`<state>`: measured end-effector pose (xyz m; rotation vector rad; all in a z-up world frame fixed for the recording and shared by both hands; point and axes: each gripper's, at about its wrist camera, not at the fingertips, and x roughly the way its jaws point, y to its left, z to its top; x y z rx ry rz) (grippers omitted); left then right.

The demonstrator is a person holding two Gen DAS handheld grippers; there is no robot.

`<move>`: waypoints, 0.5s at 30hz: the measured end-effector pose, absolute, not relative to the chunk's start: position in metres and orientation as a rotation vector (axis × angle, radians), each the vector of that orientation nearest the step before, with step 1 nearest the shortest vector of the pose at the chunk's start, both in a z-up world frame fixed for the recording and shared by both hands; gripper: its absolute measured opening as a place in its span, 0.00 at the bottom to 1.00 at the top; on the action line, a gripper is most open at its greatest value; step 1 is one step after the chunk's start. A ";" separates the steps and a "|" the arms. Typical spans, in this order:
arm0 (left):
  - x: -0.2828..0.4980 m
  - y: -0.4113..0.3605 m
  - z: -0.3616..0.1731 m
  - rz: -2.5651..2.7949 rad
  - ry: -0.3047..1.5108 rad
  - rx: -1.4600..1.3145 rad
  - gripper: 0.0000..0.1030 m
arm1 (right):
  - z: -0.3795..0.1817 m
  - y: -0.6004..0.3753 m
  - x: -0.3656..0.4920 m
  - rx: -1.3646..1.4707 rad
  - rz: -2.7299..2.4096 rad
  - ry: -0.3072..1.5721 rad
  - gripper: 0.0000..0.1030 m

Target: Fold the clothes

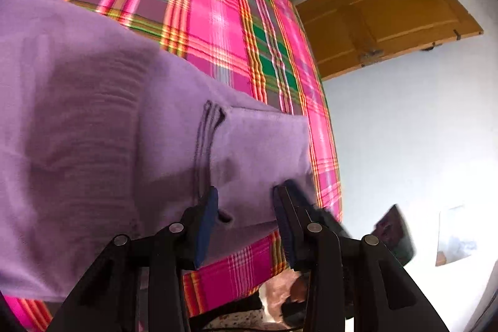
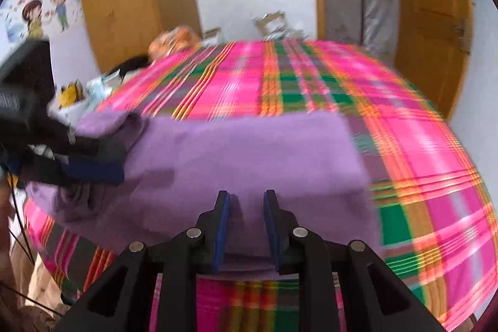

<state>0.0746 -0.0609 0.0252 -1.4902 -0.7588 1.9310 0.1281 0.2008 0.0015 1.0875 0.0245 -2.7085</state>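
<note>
My left tool (image 1: 246,192) grips a bunched fold of the soft purple fleece garment (image 1: 93,114) between its blue pads, and my right tool (image 2: 246,198) stands narrow around the near hem of the same garment (image 2: 249,151), apparently pinching it, though motion blur keeps me from being sure. The garment lies spread across the near edge of the bed under its pink, green and orange plaid cover (image 2: 311,77), with a brown wooden door (image 1: 389,17) beyond.
</note>
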 end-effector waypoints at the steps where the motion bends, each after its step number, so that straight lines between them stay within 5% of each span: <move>1: 0.075 -0.067 0.026 1.941 -0.768 -1.488 0.38 | 0.002 0.198 0.130 1.087 -2.709 0.035 0.23; 15: 0.084 -0.109 0.032 2.008 -0.850 -1.448 0.38 | 0.007 0.147 0.133 1.032 -2.559 0.073 0.24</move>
